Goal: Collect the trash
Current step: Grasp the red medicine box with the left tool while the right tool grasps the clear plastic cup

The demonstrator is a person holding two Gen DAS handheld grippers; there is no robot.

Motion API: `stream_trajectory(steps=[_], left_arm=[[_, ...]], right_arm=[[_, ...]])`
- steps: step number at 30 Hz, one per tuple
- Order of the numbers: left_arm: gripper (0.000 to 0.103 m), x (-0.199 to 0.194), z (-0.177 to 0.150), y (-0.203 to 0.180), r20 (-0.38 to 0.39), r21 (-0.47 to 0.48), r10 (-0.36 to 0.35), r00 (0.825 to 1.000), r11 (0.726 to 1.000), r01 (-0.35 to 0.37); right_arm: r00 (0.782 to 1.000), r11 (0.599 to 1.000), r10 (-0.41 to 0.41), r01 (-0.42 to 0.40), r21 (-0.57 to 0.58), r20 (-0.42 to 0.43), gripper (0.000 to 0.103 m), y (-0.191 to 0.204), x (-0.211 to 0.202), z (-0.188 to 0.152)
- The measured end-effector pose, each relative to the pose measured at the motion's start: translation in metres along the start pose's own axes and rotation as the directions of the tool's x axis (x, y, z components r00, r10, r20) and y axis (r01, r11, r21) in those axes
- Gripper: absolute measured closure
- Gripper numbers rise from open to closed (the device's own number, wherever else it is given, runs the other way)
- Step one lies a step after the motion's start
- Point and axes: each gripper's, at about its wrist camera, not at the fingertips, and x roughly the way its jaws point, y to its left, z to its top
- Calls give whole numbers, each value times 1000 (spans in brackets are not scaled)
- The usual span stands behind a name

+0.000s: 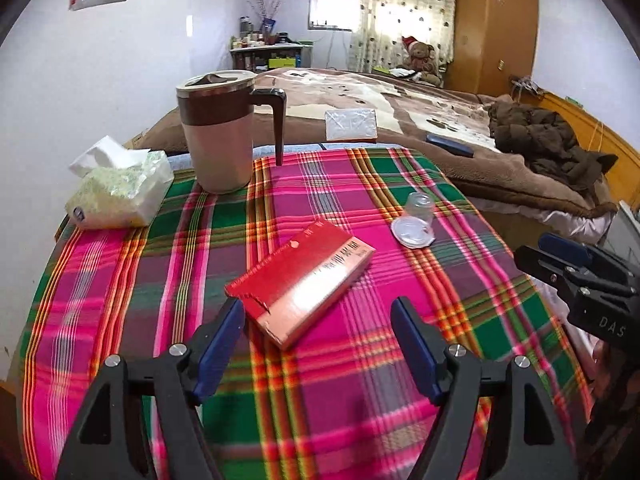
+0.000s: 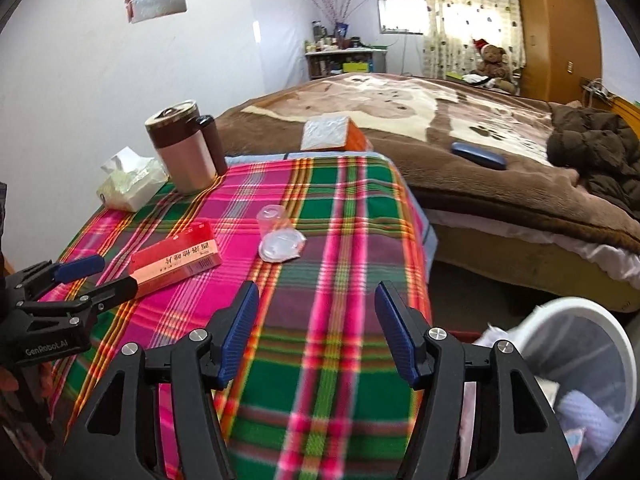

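Flat red cardboard box [image 1: 300,280] lies on the plaid-cloth table [image 1: 120,280], just ahead of the left gripper [image 1: 318,320], near corner already between its blue pads; long axis runs near-left to far-right, diagonal to the jaws. Left gripper wide open, holding nothing. Right gripper [image 2: 316,320] also wide open & empty, box well to its left, so left is nearer. Clear plastic cup w/ loose lid [image 1: 416,220] sits farther right. White trash bin [image 2: 580,360] on the floor, near right

A home bedroom: a blanketed bed [image 2: 440,128], teddy bear [image 2: 491,60], curtain [image 2: 468,12] and wooden wardrobe [image 2: 556,28].
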Motion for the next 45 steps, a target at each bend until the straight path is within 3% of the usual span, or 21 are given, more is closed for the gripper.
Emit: stream_trajectory(steps=[5,16,25,33,37,41,45], left_arm=[[23,22,7,10,-33,46,25,999,999,-24],[18,51,14,23,-78,70,-66,995,995,71],[18,71,19,16,-99,139,-57,993,988,70],[18,77,22,24,-106,96,-59,993,993,70],[29,72,22,25,-85,85,-71,994,993,78],[32,72,21,24,-85,91,-62,994,993,70],[32,73,22,24,-88,79,-71,994,994,78]], right_arm=[[1000,1000,22,-22,-18,-20,37,8,21,8],[998,998,19,-23,-62,-60,36,25,58,24],[997,997,8,-14,-77,-82,36,29,71,32],[997,996,-4,-3,-88,-83,36,37,74,33],[997,996,-15,8,-92,-75,36,38,73,34],[996,997,-16,9,-79,-86,57,37,75,34],[995,998,-12,6,-62,-97,70,34,77,34]])
